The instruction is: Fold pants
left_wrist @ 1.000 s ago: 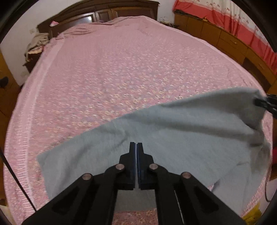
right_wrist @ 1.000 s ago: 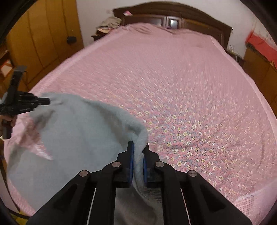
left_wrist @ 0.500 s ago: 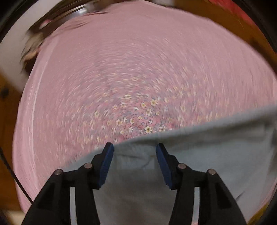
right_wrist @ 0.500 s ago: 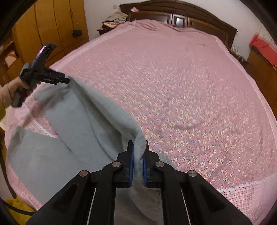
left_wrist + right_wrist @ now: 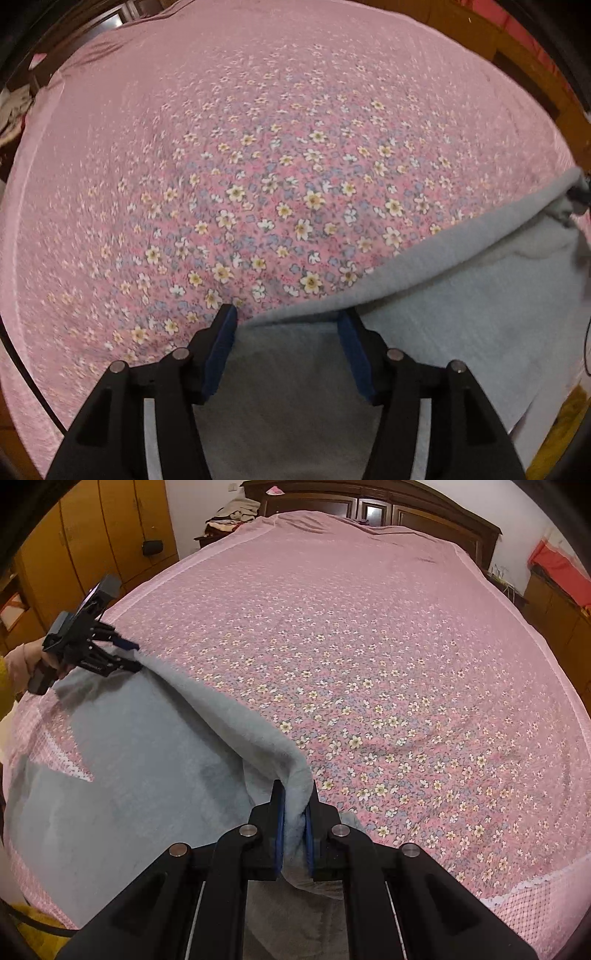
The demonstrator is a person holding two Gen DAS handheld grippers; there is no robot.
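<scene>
The grey fleece pants [image 5: 140, 753] lie on the near part of the pink flowered bed [image 5: 369, 627], with their far edge lifted. My right gripper [image 5: 294, 797] is shut on a fold of that edge. My left gripper [image 5: 288, 325] is open, low over the bed, with the pants' edge [image 5: 461, 258] lying between its blue pads [image 5: 221, 343] without being pinched. In the right wrist view the left gripper [image 5: 129, 657] shows at the left, at the other end of the lifted edge, held by a hand.
A dark wooden headboard [image 5: 388, 506] stands at the far end of the bed. Wooden wardrobes [image 5: 92, 535] line the left side. A low wooden cabinet with red cloth [image 5: 554, 587] stands at the right. Clothes are piled by the headboard [image 5: 232, 513].
My left gripper has opened, let go of the pants' edge and dropped close to the bed. My right gripper stays shut on the fold, and the lifted edge has come down towards the bed.
</scene>
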